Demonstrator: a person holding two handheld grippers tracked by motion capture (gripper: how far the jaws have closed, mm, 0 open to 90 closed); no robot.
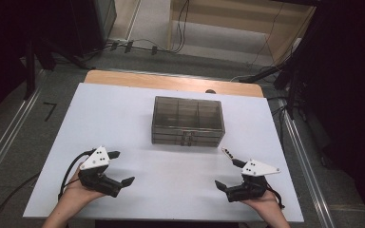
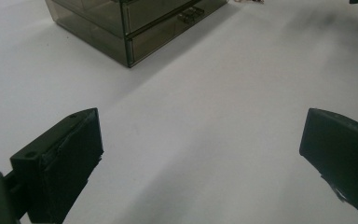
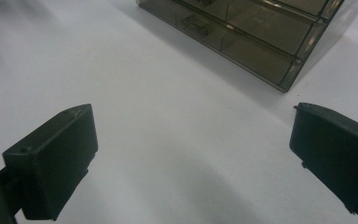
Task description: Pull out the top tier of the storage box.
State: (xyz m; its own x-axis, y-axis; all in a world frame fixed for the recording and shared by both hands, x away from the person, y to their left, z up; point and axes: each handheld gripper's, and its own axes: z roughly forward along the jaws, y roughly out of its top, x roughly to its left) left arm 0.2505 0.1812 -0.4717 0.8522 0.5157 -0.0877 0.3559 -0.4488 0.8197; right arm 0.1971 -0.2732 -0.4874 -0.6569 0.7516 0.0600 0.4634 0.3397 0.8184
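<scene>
A smoky see-through plastic box with small drawers [image 1: 188, 121] stands in the middle of the white table [image 1: 123, 114], drawer fronts facing me. My left gripper [image 1: 121, 167] rests near the front left, jaws wide open with nothing between them. My right gripper [image 1: 229, 168] lies near the front right, open and empty too. In the left gripper view the drawer box [image 2: 135, 23] sits at the top, beyond the gripper [image 2: 200, 135]. The right gripper view has the drawer box [image 3: 256, 32] at the upper right, past the gripper [image 3: 193, 133].
A small pale object [image 1: 227, 152] lies on the table just in front of the right gripper's jaw. The table's wooden far edge [image 1: 171, 81] shows behind the white top. Cables [image 1: 138, 46] run over the floor beyond.
</scene>
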